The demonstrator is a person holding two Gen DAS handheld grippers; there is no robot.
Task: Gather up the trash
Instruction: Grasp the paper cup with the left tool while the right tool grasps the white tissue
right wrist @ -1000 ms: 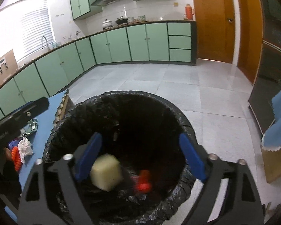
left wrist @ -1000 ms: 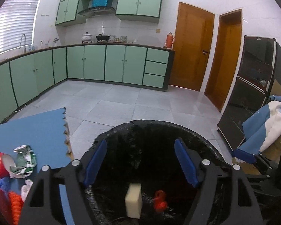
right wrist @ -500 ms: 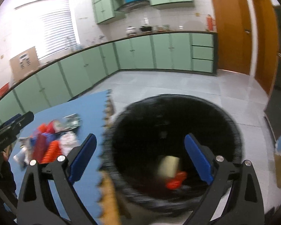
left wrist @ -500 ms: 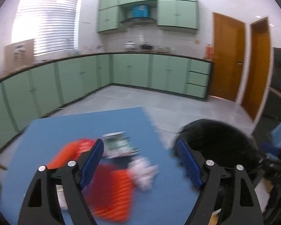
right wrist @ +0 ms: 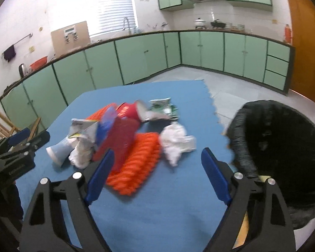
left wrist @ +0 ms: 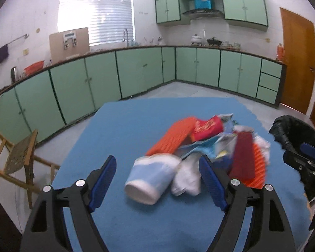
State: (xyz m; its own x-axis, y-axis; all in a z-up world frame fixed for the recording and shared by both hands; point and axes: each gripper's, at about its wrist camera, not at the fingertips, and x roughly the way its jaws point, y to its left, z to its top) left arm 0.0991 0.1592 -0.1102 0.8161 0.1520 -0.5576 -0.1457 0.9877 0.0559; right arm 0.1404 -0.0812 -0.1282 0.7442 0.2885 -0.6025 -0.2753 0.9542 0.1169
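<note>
A heap of trash lies on the blue mat (left wrist: pixel 126 130): a white and blue paper cup (left wrist: pixel 151 178) on its side, crumpled white tissue (left wrist: pixel 188 178), orange ribbed packing (left wrist: pixel 172 136), a red carton (left wrist: pixel 208 127) and a dark red sheet (left wrist: pixel 242 155). My left gripper (left wrist: pixel 157 181) is open and empty, just in front of the cup. My right gripper (right wrist: pixel 155 177) is open and empty above the mat, near the orange packing (right wrist: pixel 136 166) and a white tissue (right wrist: pixel 175 140). The black-lined bin (right wrist: pixel 283 147) stands right of the mat.
A wooden chair (left wrist: pixel 16 159) stands left of the mat. Green cabinets (left wrist: pixel 136 71) line the far walls. A brown door (left wrist: pixel 298 63) is at the right. The bin's rim also shows in the left wrist view (left wrist: pixel 294 130).
Both grippers have swung left from over the bin to above the mat and the trash heap. Both stay open and empty.
</note>
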